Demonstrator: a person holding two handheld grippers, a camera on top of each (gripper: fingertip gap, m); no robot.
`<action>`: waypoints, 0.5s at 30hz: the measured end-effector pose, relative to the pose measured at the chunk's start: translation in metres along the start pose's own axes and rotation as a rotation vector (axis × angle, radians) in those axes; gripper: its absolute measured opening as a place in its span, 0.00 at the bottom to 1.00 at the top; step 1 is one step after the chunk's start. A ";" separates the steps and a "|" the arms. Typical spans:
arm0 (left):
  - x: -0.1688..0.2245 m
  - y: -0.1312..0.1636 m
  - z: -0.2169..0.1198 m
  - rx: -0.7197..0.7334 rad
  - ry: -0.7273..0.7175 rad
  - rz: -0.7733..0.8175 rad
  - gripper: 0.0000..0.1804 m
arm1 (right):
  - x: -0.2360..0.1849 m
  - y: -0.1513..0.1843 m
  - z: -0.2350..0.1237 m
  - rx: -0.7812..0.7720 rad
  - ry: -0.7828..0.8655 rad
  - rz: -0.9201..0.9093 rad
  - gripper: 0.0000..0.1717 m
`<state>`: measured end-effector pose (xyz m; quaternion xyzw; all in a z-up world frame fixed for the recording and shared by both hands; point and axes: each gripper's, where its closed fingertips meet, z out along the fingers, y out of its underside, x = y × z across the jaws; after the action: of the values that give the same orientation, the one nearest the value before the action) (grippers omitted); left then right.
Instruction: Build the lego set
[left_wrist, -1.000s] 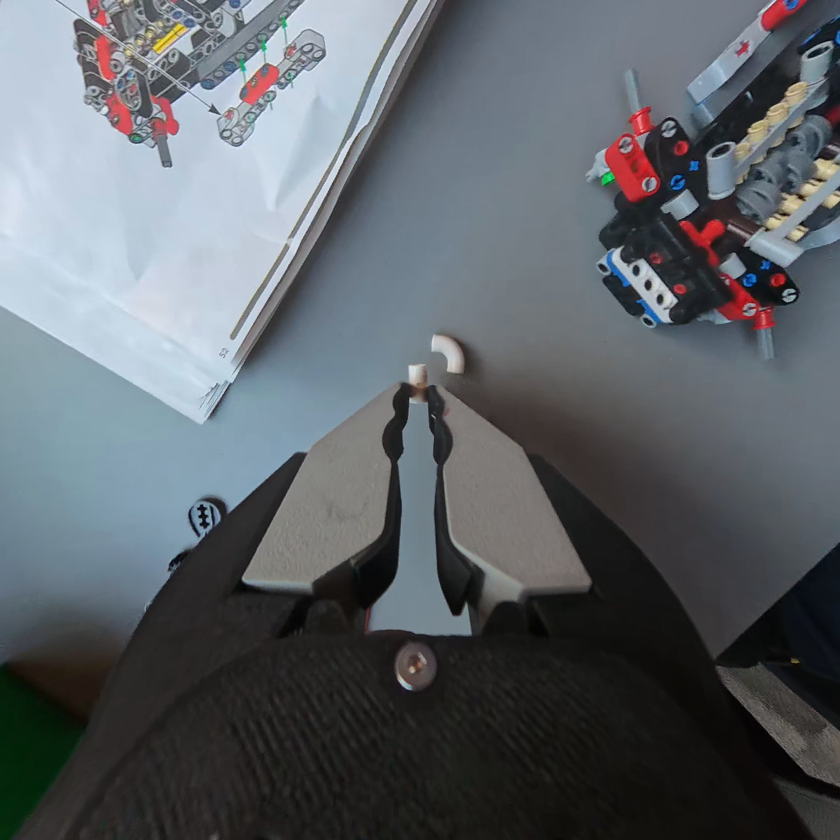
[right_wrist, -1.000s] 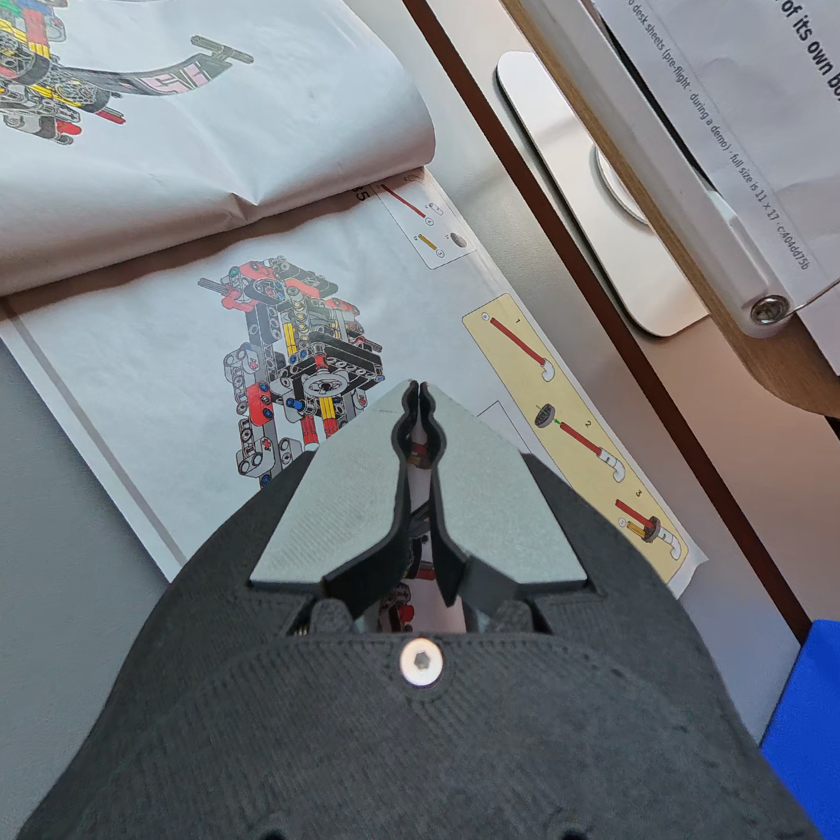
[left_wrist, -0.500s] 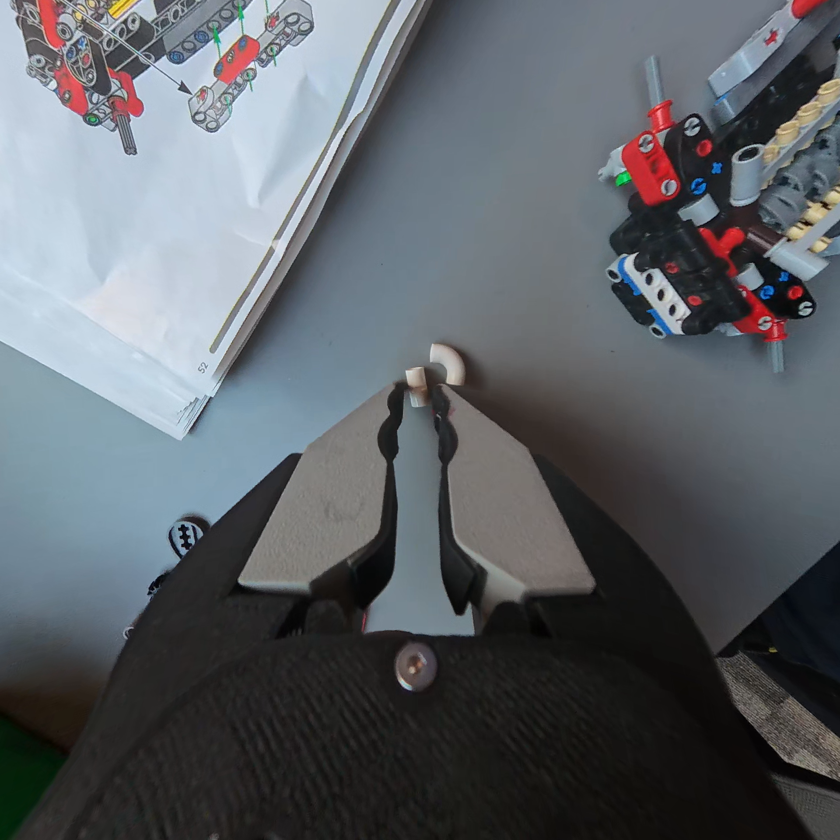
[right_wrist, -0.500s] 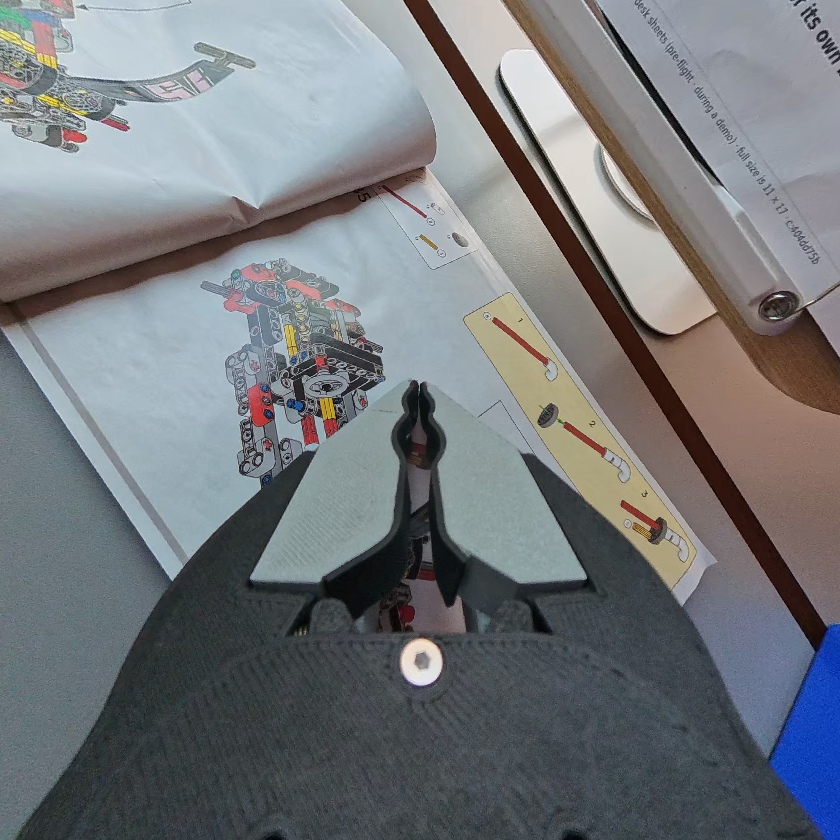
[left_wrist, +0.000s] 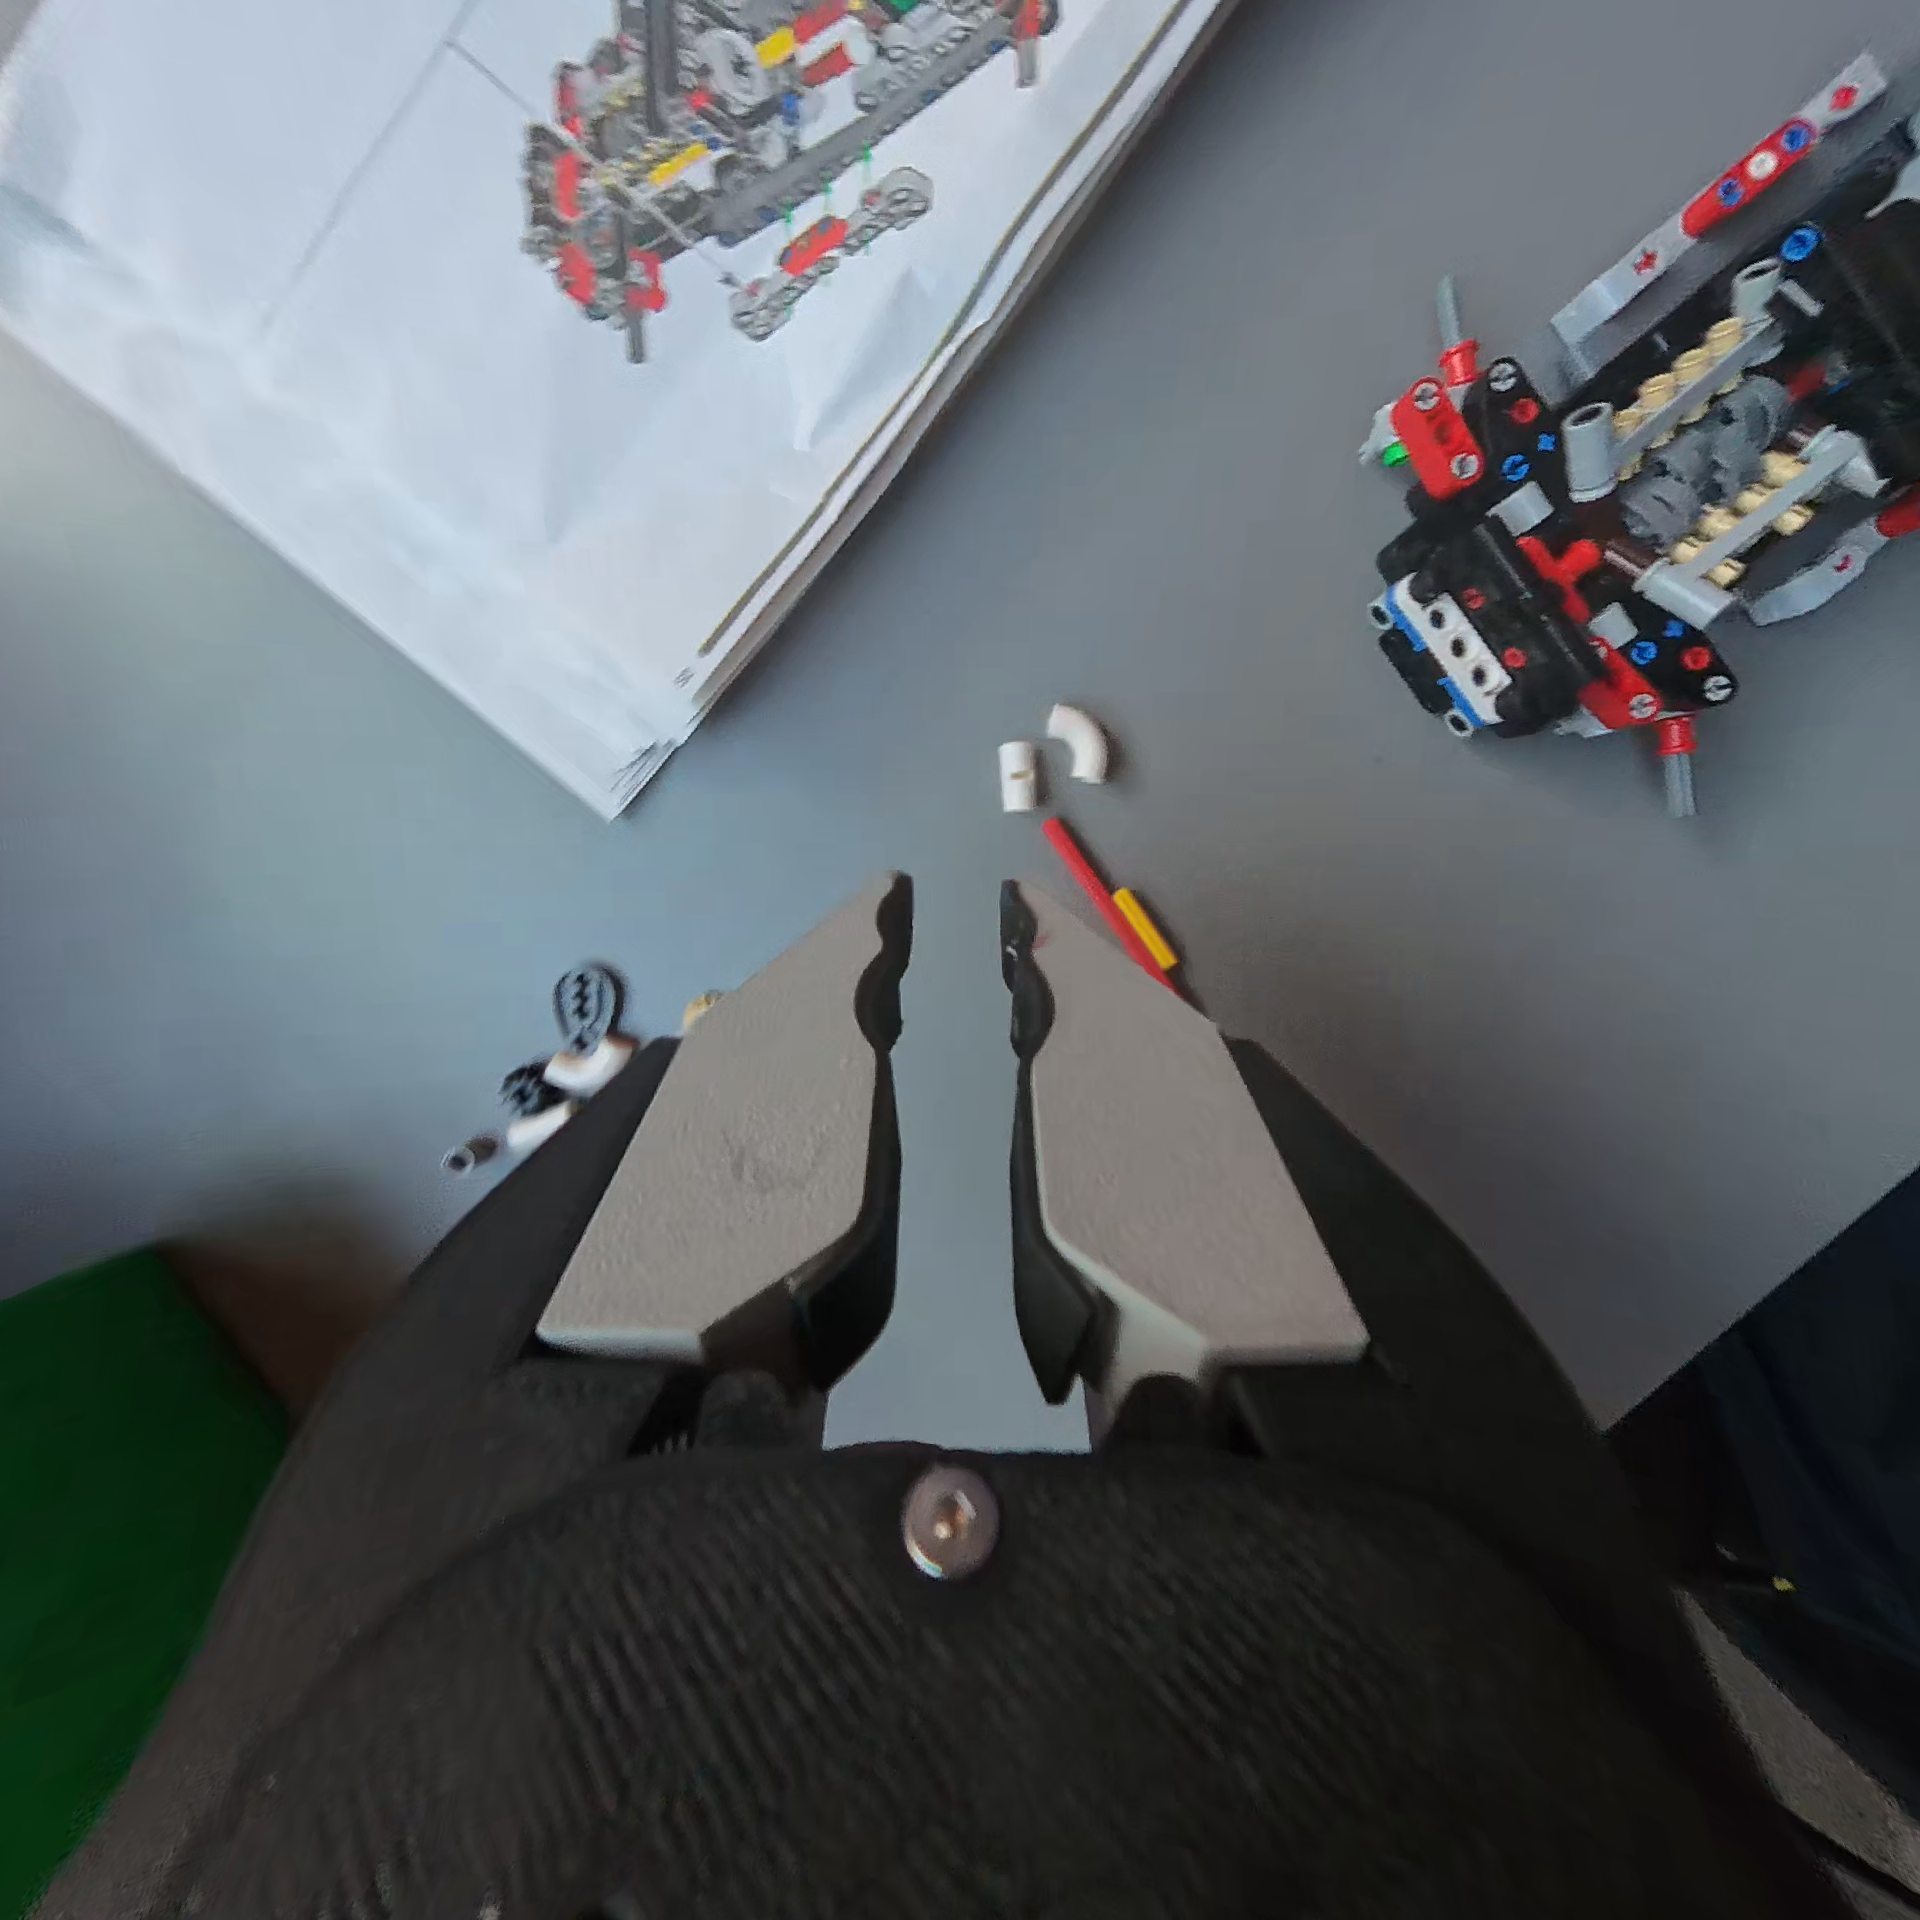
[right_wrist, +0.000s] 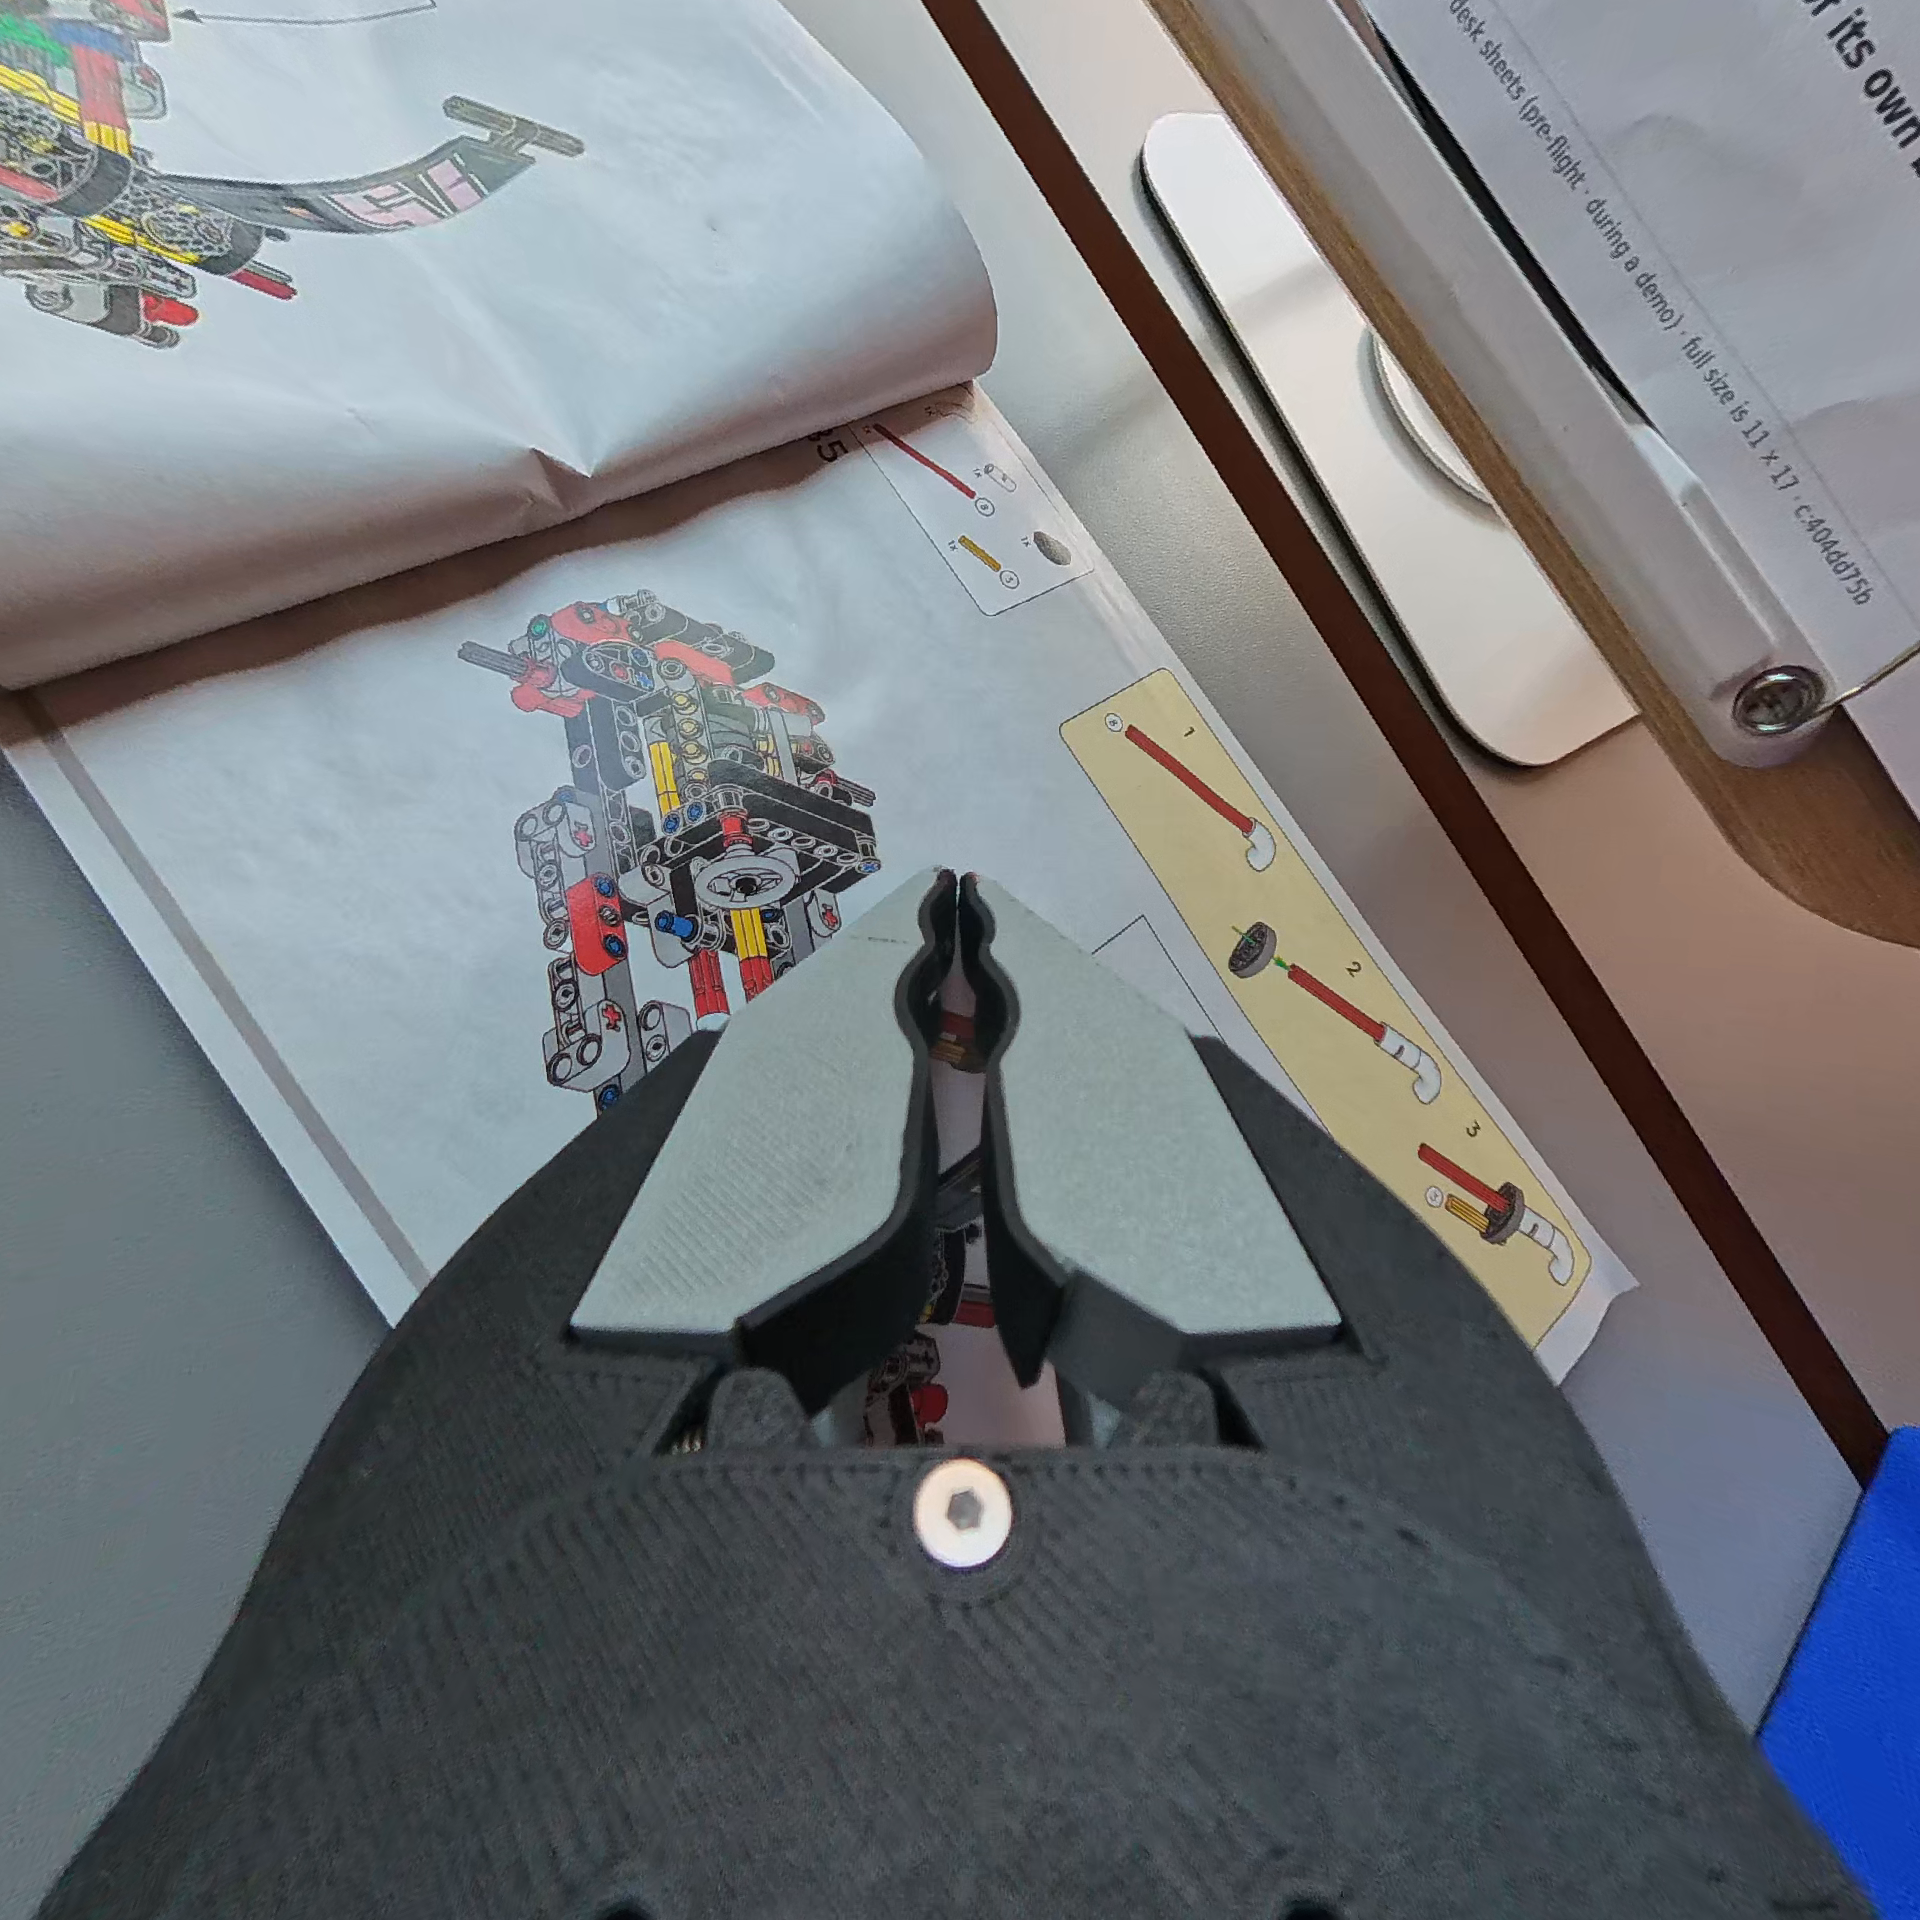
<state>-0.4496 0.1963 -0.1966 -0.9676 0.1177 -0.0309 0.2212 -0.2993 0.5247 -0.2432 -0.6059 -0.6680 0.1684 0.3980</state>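
In the left wrist view my left gripper (left_wrist: 956, 888) is open with nothing between its fingers, above the grey table (left_wrist: 1195, 364). Just ahead of its tips lie a short white tube (left_wrist: 1018, 774) and a white elbow piece (left_wrist: 1081, 740). A red axle with a yellow sleeve (left_wrist: 1107, 904) lies beside the right finger (left_wrist: 1122, 1091). A partly built brick model (left_wrist: 1621, 520) sits at the right. In the right wrist view my right gripper (right_wrist: 956, 883) is shut, tips together, over an open instruction booklet (right_wrist: 364, 935). I see nothing between its pads.
The booklet's corner (left_wrist: 468, 416) lies at the upper left of the left wrist view. Small black and white parts (left_wrist: 582, 1029) lie left of the left gripper, a green object (left_wrist: 104, 1455) at lower left. In the right wrist view: a silver stand base (right_wrist: 1351, 468), a dark table edge strip (right_wrist: 1403, 727), a blue object (right_wrist: 1849, 1662). The tips of one gripper are about 35 cm away from the tips of the other. My right tips are about 35 cm from the white elbow piece (left_wrist: 1081, 740), my left tips only 6 cm.
My left gripper's jaws have opened and drawn back from the short white tube, which now lies on the table. The red axle has come into view. My right gripper stays shut, hardly moved.
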 end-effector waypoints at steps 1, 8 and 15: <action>-0.005 0.004 -0.008 0.015 -0.028 -0.017 0.08 | 0.000 0.000 0.000 0.000 0.000 0.000 0.00; -0.058 0.052 -0.065 0.069 -0.225 -0.231 0.08 | 0.000 0.000 0.000 0.000 0.003 -0.006 0.00; -0.066 0.041 -0.034 0.060 -0.132 -0.143 0.10 | 0.000 0.000 0.000 -0.002 0.016 -0.018 0.00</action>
<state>-0.5259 0.1615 -0.1843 -0.9664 0.0324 0.0137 0.2546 -0.2993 0.5248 -0.2432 -0.6015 -0.6702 0.1593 0.4045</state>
